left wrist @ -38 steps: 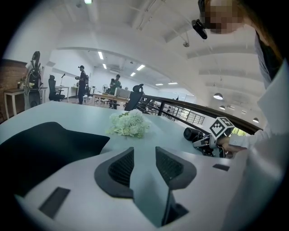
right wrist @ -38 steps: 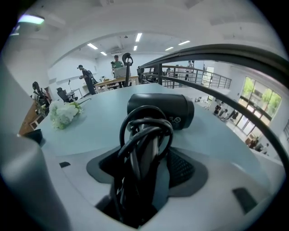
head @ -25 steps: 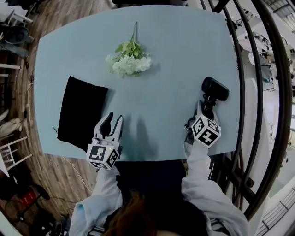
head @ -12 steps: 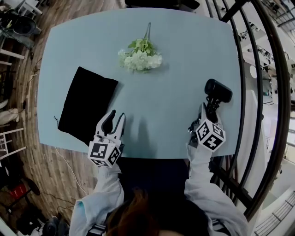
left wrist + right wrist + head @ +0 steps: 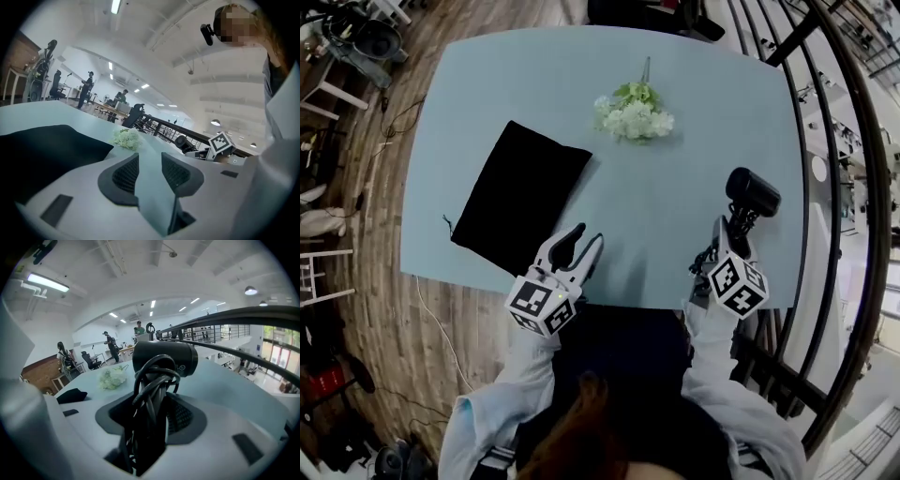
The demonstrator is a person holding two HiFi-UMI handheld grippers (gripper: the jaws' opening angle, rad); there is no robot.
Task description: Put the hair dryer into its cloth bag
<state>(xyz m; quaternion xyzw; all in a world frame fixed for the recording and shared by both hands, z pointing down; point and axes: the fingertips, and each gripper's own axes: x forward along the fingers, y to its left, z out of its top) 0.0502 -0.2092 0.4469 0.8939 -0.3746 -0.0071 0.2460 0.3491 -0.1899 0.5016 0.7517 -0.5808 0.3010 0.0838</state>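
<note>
The black hair dryer (image 5: 752,191) stands upright near the table's right edge, barrel on top. Its cord-wrapped handle (image 5: 151,399) sits between the pads of my right gripper (image 5: 729,228), which is shut on it. The black cloth bag (image 5: 523,193) lies flat on the left of the table and also shows as the bag (image 5: 42,150) and, small, as the bag (image 5: 72,395). By the bag's near right corner at the front edge, my left gripper (image 5: 588,234) is open, with nothing between its fingers (image 5: 125,174).
A bunch of white flowers (image 5: 635,114) lies at the far middle of the pale blue table (image 5: 666,253). A dark railing (image 5: 825,187) runs close along the table's right side. Wooden floor and chairs lie to the left.
Both grippers have lifted a little and shifted, the right one carrying the hair dryer with it. The head view has swung, so the bag and flowers now sit further right in the picture.
</note>
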